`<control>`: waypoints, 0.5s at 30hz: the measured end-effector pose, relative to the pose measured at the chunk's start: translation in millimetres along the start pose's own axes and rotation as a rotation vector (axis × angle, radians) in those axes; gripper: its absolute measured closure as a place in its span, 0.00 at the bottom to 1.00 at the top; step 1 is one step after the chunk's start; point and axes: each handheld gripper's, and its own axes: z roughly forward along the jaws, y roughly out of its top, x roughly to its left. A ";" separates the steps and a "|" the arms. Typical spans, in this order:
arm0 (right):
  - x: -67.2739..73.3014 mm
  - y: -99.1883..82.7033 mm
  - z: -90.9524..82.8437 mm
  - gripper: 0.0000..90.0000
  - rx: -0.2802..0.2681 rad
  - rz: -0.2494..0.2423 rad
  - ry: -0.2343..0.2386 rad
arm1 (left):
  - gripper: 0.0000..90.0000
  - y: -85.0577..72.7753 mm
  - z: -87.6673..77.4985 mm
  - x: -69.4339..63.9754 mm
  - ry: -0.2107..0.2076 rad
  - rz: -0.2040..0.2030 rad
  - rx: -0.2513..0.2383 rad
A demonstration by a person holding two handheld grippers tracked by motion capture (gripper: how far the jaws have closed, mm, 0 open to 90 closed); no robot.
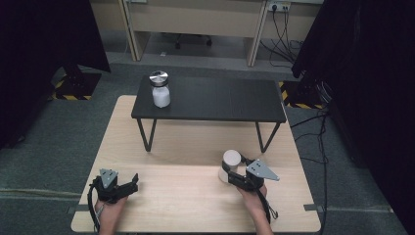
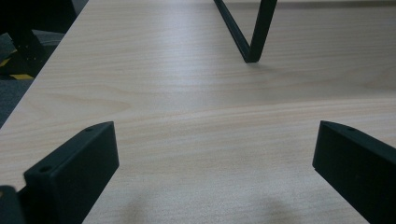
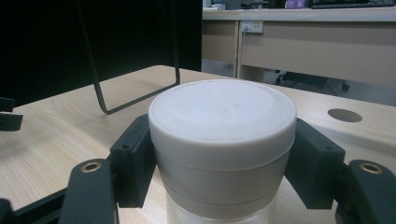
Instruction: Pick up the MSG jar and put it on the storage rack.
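A white-lidded jar point(image 1: 229, 165) stands on the wooden table point(image 1: 186, 196) at the front right. My right gripper point(image 1: 237, 172) is shut on the jar point(image 3: 222, 144), its two black pads pressing the sides just under the lid. At the front left my left gripper point(image 1: 131, 184) rests low over the table with nothing between its fingers; in the left gripper view the left gripper point(image 2: 215, 154) stands wide open above bare wood. A second jar point(image 1: 160, 89), with a metal lid and white contents, stands on the left end of the black shelf point(image 1: 230, 100).
The black shelf stands on thin wire legs point(image 2: 247, 37) across the back half of the table. A round hole point(image 3: 344, 115) is cut in the tabletop beyond the held jar. Dark curtains hang at both sides, and cables point(image 1: 313, 142) trail on the floor to the right.
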 end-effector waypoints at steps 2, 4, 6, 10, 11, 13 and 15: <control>-0.4 0.1 -0.7 0.37 0.000 0.006 0.001 | 0.00 0.3 0.0 0.0 0.000 0.004 0.002; -0.6 -0.2 -2.3 0.37 -0.003 0.019 -0.001 | 0.00 0.1 0.0 0.0 0.001 0.000 0.001; 0.2 0.2 -4.9 0.37 -0.011 0.022 -0.006 | 0.00 0.1 0.1 0.0 0.001 -0.001 0.001; 1.2 6.6 -11.7 0.37 -0.022 0.010 -0.010 | 0.00 0.2 0.0 -0.2 0.001 0.002 0.001; 1.9 8.9 -13.8 0.37 -0.024 0.007 -0.015 | 0.00 -0.1 0.0 -0.1 0.002 0.000 0.000; 2.4 13.1 -18.5 0.38 -0.029 0.008 -0.021 | 0.00 -0.4 -0.1 -0.1 0.001 -0.001 -0.002; 3.0 17.4 -23.4 0.37 -0.033 0.006 -0.030 | 0.00 0.1 0.0 0.1 0.000 0.005 0.001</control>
